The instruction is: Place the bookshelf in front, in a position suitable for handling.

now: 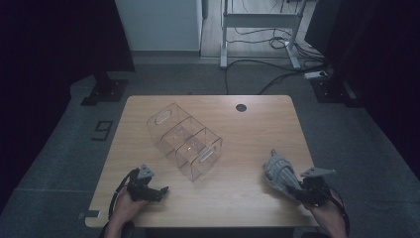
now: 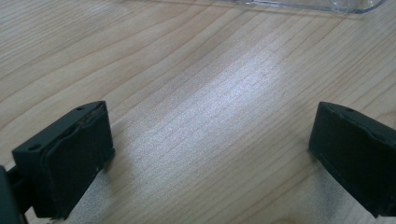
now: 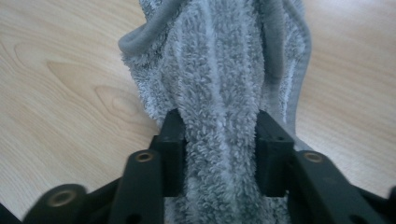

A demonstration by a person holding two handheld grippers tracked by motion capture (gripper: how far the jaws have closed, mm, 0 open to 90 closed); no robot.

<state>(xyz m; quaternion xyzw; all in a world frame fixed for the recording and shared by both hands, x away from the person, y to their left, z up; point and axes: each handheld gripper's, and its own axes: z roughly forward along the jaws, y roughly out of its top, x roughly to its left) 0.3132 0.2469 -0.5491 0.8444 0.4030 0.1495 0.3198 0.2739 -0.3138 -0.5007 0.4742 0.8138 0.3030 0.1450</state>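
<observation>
Tabletop: towel (image 3: 219,70) between right fingers (image 3: 175,144)

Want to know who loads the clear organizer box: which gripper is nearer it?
Left. The left gripper sits just off the clear organizer box, near its front corner; the right gripper, with the grey towel between its jaws, is farther away.

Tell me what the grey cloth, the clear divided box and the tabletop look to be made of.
Grey fuzzy cloth: looks like terry or microfibre fabric, matte, with looped pile and a stitched hem. Clear divided box: probably hard transparent plastic, glossy; the wood shows through and its edges glint. Light wooden tabletop: wood-grain surface, possibly laminate, with a soft sheen where light reflects.
</observation>
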